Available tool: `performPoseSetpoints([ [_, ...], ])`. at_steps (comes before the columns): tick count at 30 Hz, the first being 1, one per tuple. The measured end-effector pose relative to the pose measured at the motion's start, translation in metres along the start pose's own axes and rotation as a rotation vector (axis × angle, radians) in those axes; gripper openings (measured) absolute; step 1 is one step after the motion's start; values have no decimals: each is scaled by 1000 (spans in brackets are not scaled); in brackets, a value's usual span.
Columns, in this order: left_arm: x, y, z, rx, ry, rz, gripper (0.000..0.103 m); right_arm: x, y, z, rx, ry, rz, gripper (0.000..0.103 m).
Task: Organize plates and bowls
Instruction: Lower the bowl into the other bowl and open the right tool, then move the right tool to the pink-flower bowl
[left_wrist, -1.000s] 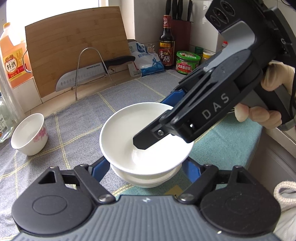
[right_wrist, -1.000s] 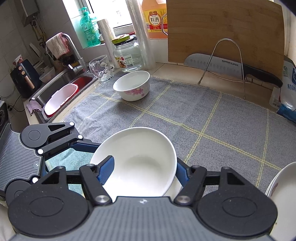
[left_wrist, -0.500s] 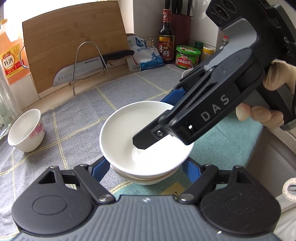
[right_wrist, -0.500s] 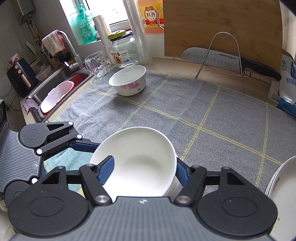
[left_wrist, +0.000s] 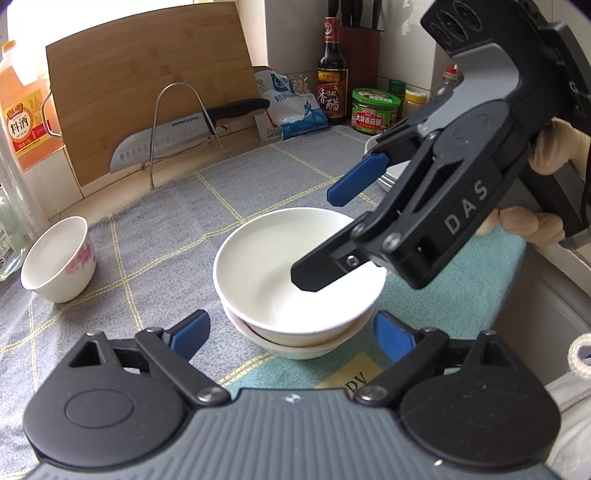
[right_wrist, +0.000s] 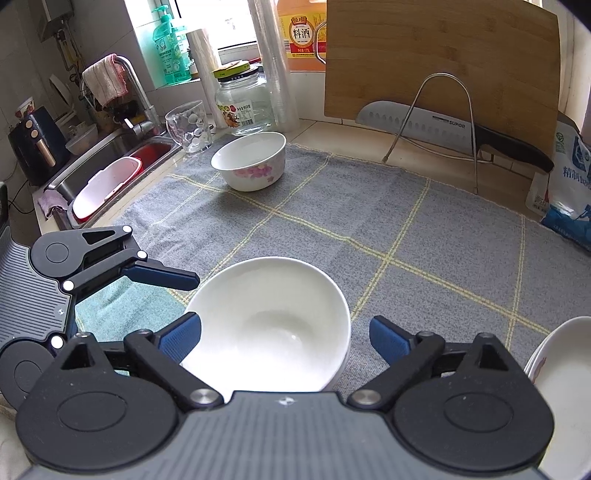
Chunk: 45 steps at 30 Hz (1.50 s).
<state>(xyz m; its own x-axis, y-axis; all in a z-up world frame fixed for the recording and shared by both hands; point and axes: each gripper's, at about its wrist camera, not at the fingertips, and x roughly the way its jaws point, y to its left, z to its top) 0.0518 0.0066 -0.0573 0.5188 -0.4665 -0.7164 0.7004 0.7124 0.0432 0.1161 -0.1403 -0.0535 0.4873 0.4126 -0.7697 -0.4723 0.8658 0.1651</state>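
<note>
A plain white bowl (left_wrist: 288, 266) sits nested in a second bowl (left_wrist: 295, 349) on the grey checked mat; the pair also shows in the right wrist view (right_wrist: 269, 321). My left gripper (left_wrist: 291, 334) is open, its fingers apart on either side of the stack. My right gripper (right_wrist: 284, 334) is open above the top bowl; it shows in the left wrist view (left_wrist: 325, 236) with one finger over the bowl and one raised. A flowered bowl (right_wrist: 251, 160) stands alone at the mat's far left. More white dishes (right_wrist: 557, 373) lie at the right edge.
A cutting board (right_wrist: 439, 55), a knife (right_wrist: 443, 127) and a wire rack (right_wrist: 443, 122) stand behind the mat. Jars, a glass (right_wrist: 188, 125) and bottles line the back. A sink (right_wrist: 107, 162) lies at the left. Sauce bottles and a salt bag (left_wrist: 291, 105) stand at the back right.
Both grippers have opened and let go of the top bowl. It now rests nested in the lower bowl. Both grippers have drawn back slightly.
</note>
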Motion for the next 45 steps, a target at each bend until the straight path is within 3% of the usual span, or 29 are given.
performPoseSetpoints([
  [10,-9,5,-3,-6,32,-47,97,-2,-1,-2,-22,0,-31,102],
  [16,-23,17,-4,2,15,-14,97,-3,6,7,-76,-10,-41,103],
  [25,-40,77,-4,-114,-33,123,97,7,17,35,-161,-23,-46,103],
  [32,-30,132,-7,-235,-44,222,97,26,31,67,-243,-41,-48,103],
  [45,19,203,-14,-216,-66,289,97,84,49,141,-268,-22,5,103],
])
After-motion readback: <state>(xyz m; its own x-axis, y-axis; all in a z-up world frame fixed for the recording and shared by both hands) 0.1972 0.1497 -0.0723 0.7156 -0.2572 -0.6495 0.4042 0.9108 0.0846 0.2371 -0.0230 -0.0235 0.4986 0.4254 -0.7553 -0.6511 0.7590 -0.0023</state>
